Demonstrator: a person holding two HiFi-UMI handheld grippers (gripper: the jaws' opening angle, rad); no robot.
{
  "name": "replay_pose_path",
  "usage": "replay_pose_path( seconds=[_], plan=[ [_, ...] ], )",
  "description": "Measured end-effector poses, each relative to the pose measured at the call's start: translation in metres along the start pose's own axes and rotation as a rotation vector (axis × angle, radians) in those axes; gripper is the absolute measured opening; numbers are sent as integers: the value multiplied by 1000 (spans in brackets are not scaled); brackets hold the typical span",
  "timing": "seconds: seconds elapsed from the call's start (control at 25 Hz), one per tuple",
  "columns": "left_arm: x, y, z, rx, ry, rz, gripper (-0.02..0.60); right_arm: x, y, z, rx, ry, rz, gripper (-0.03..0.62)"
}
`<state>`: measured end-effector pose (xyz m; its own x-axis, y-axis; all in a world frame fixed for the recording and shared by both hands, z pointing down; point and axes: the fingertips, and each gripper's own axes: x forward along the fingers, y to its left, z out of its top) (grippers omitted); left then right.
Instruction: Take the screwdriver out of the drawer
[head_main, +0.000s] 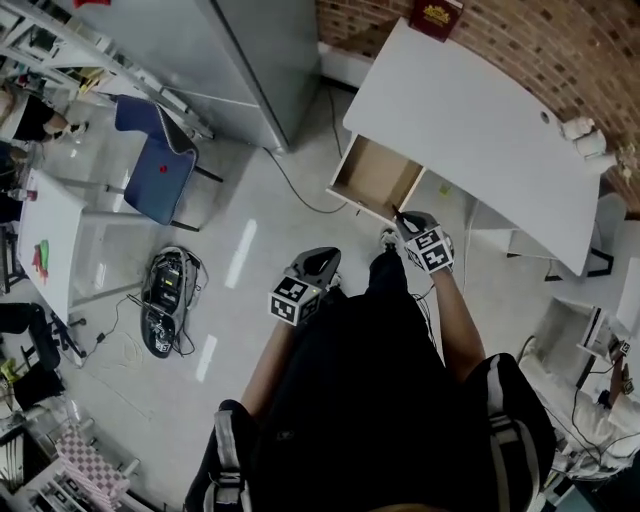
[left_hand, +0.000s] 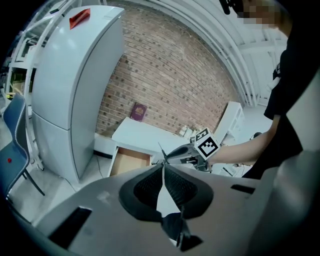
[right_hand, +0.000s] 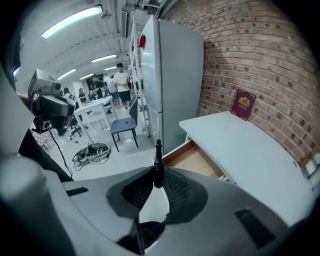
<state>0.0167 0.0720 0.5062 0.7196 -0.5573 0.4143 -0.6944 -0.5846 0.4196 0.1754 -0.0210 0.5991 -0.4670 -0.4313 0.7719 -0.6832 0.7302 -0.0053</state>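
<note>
The screwdriver (right_hand: 157, 167) has a black handle and a thin shaft that points up and away. My right gripper (right_hand: 156, 186) is shut on its handle. In the head view the right gripper (head_main: 404, 223) hangs just in front of the open wooden drawer (head_main: 375, 178) of the white desk (head_main: 480, 120), with the screwdriver (head_main: 397, 214) outside the drawer. The drawer's floor (right_hand: 192, 161) shows bare. My left gripper (head_main: 322, 260) is lower and to the left, over the floor. Its jaws meet at the tips with nothing between them (left_hand: 163, 167). The left gripper view shows the right gripper (left_hand: 184, 152) holding the tool.
A red booklet (head_main: 436, 15) lies at the desk's far edge by the brick wall. A tall grey cabinet (head_main: 250, 60) stands left of the desk. A blue chair (head_main: 155, 165), a bundle of cables (head_main: 165, 295) and a white table (head_main: 50, 240) are at the left. People stand far off (right_hand: 120, 80).
</note>
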Motion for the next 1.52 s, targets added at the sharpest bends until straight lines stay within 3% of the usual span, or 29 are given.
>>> replay_pose_path(
  seconds=[0.32,0.64,1.08,1.52],
  plan=[
    [-24,8,6,77,-1,-43,23,-42,37,37,74,-204,-72,118],
    [-25,-12,5,122,8,-101,23,-88,68,29,117,-328,-87,118],
    [-14,-21,4,131,21,-141,23,-121,104,21,128,-418,-31,119],
    [-6,-35,9,160,21,-154,23,-134,94,6,125,-407,-57,118]
  ],
)
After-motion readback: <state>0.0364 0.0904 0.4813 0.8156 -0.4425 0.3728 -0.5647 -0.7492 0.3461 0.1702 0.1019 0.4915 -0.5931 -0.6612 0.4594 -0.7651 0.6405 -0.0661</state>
